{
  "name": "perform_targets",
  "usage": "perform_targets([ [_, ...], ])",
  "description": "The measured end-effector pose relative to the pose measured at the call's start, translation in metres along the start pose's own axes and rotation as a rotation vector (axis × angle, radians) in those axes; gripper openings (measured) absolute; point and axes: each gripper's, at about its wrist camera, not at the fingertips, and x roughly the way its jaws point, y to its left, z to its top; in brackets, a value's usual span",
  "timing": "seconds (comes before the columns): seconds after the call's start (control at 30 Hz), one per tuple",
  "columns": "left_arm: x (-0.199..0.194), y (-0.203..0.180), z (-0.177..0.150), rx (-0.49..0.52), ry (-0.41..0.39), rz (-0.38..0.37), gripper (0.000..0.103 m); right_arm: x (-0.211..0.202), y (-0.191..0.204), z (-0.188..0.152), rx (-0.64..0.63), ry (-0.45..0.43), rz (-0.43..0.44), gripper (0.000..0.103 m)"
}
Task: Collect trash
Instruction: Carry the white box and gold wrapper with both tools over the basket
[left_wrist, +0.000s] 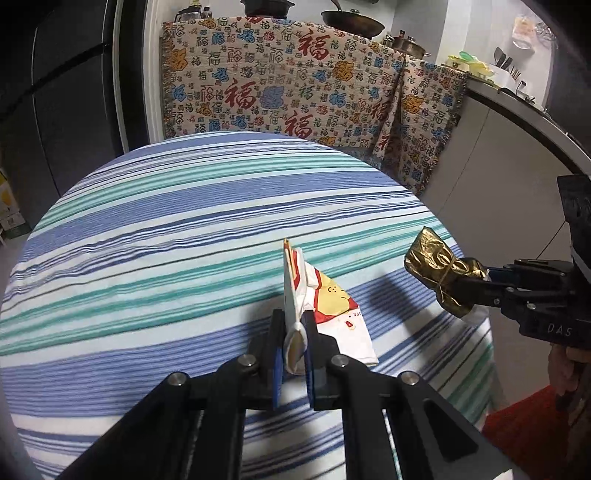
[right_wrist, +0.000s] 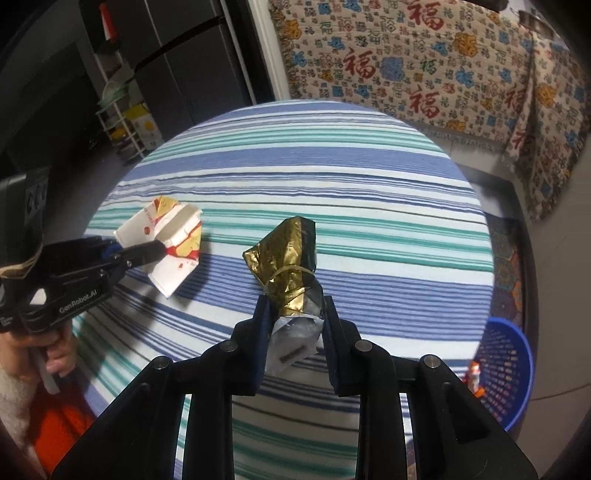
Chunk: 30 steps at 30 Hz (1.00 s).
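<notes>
My left gripper (left_wrist: 294, 320) is shut on a crumpled white, red and yellow paper wrapper (left_wrist: 332, 299) and holds it just above the striped tablecloth (left_wrist: 166, 229). My right gripper (right_wrist: 293, 304) is shut on a gold foil bag (right_wrist: 290, 251) tied with a rubber band, held above the table. In the left wrist view the right gripper (left_wrist: 476, 286) with the gold bag (left_wrist: 437, 271) is at the right. In the right wrist view the left gripper (right_wrist: 159, 251) with the wrapper (right_wrist: 173, 232) is at the left.
A blue plastic basket (right_wrist: 506, 373) stands on the floor right of the round table, with a small red and white item at its edge. A patterned cloth (left_wrist: 280, 81) hangs behind the table. A dark fridge (left_wrist: 59, 92) is at the left.
</notes>
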Motion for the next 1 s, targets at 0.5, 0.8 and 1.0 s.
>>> perform_targets([
  [0.5,-0.006,-0.093,0.022,0.179,-0.046,0.017,0.009,-0.046,-0.044,-0.022,0.105,-0.062,-0.048,0.026],
  [0.8,0.012,-0.164,0.037,0.211,0.002,-0.146,0.009,-0.084,-0.102,-0.034,0.189,-0.083,-0.151,0.026],
  [1.0,0.045,-0.241,0.049,0.274,0.05,-0.261,0.009,-0.106,-0.191,-0.051,0.315,-0.035,-0.278,0.026],
])
